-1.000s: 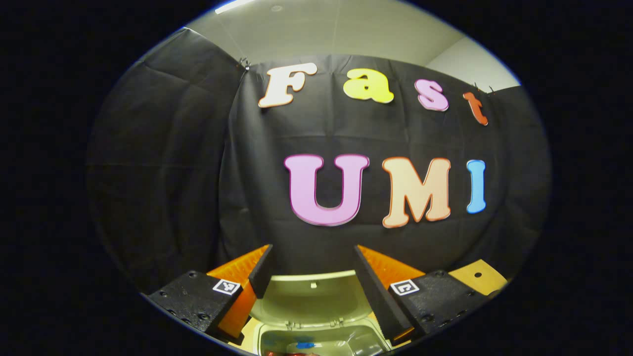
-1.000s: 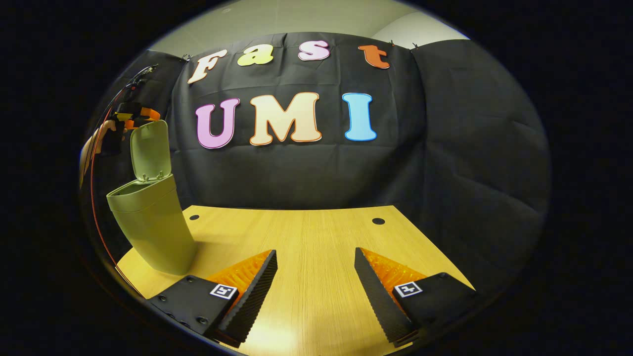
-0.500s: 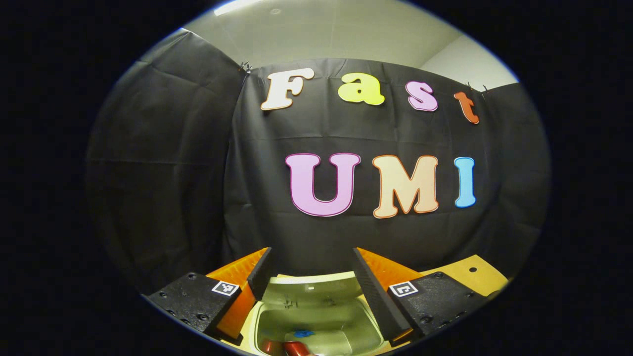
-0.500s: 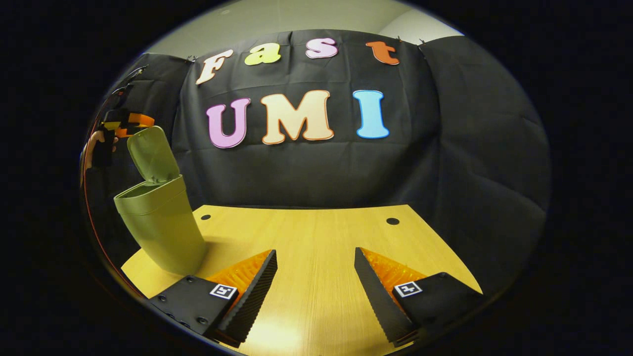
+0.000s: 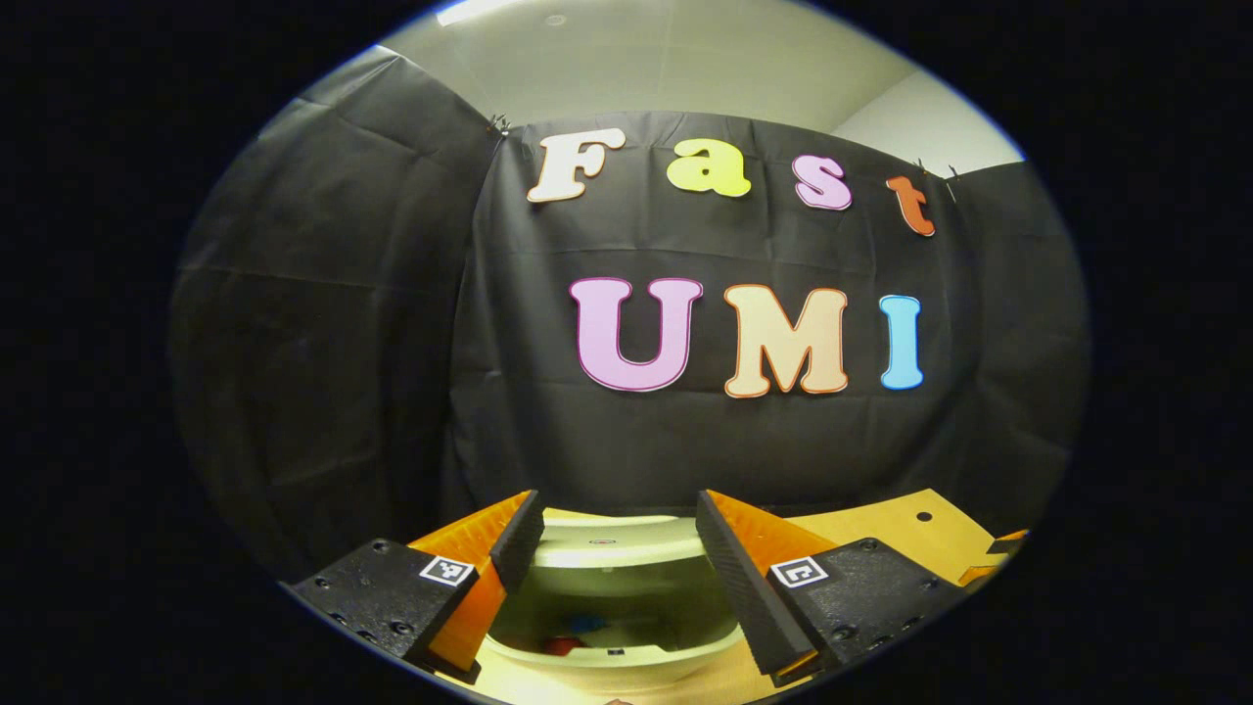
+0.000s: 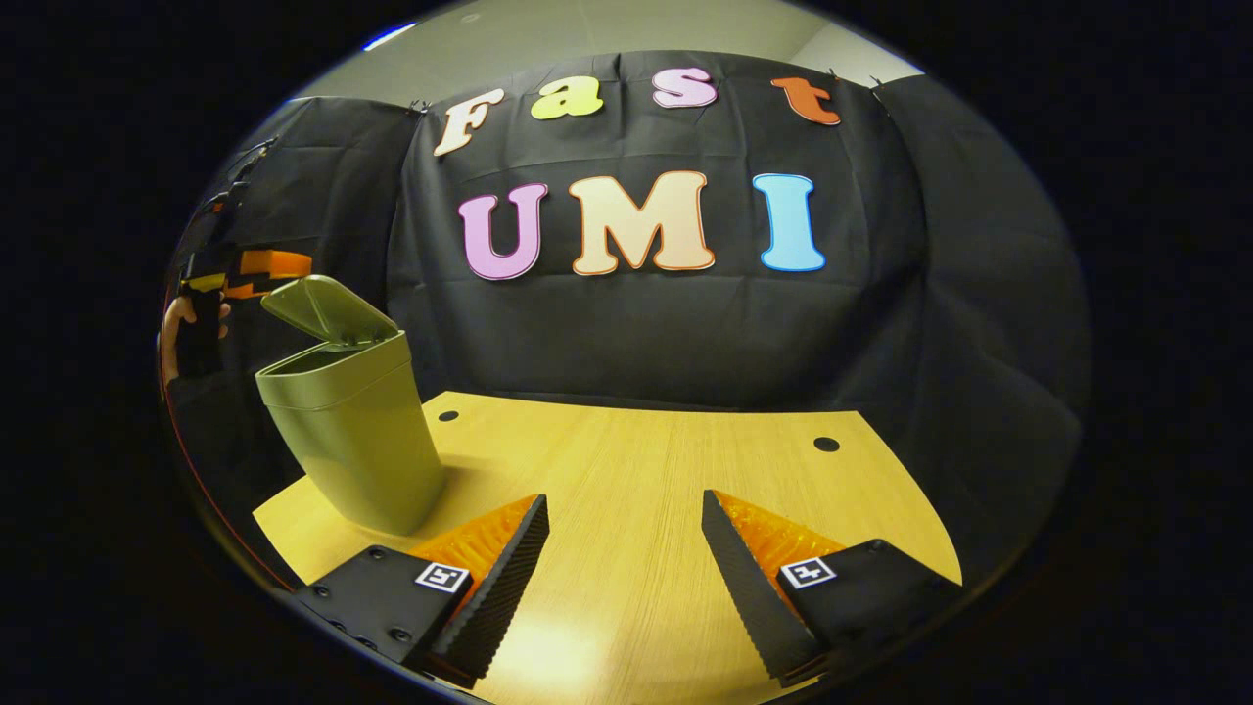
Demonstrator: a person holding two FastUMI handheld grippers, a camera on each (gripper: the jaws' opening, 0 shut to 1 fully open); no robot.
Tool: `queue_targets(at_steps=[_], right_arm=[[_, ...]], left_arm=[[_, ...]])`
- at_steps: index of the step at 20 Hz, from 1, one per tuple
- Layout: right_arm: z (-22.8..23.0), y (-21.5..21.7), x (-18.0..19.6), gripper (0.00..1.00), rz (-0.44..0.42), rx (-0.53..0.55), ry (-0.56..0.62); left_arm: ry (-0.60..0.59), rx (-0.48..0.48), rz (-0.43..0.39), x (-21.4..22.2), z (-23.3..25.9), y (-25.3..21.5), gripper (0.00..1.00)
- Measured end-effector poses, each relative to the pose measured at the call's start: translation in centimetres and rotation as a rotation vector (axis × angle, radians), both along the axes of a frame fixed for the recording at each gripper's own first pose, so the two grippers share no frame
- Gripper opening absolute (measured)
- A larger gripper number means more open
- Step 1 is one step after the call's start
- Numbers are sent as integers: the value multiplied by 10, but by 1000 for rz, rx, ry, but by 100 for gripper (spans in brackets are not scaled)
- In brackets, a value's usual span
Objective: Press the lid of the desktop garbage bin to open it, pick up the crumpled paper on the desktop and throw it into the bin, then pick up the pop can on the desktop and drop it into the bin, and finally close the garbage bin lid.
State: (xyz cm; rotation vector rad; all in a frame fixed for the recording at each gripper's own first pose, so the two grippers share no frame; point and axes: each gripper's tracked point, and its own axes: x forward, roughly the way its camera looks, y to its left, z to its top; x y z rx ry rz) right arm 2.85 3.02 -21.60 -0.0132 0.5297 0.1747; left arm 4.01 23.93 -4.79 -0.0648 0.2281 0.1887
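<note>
The left gripper point(image 5: 617, 539), jaws apart, hung over the bin's point(image 6: 357, 446) half-lowered lid point(image 6: 323, 308). The right gripper point(image 6: 625, 563) hovered open over the tabletop point(image 6: 636, 460).

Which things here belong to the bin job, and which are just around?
Job: garbage bin; its half-lowered lid; left gripper above it; something red inside the bin, perhaps the can.
Around: wooden table; right gripper, open, holding nothing.
</note>
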Motion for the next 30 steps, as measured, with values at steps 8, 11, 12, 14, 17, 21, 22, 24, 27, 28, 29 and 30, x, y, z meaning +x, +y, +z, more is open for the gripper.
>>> queue_targets(at_steps=[8,11,12,14,17,21,22,24,27,28,29,30], right_arm=[[2,20,-5,99,43,-6,30],[2,24,-10,99,54,-17,42],[2,25,-11,99,56,-20,45],[2,26,-14,99,58,-27,54],[-1,30,-18,99,62,-39,72],[10,44,-22,99,52,-26,67],[19,47,-21,99,40,-21,50],[47,48,-17,99,7,-15,-23],[113,37,-13,99,-22,26,-183],[136,30,-12,99,-21,36,-243],[155,17,-14,99,-19,41,-291],[168,4,-14,100,-14,48,-320]], left_arm=[[97,-28,4,-27,-55,-12,92],[137,-26,3,-37,-73,-14,94],[158,-25,8,-41,-78,-14,94],[118,-4,-1,-42,-72,-16,92],[152,-4,-5,-44,-82,-19,95],[61,-15,-42,-50,-67,-21,92],[44,-7,-45,-53,-66,-22,94],[-7,18,-73,-51,-53,-33,92],[-119,21,-156,-42,-12,-89,94],[-147,9,-179,-40,0,-109,92],[-178,-7,-197,-39,12,-132,92],[-196,-25,-208,-42,19,-157,91]])
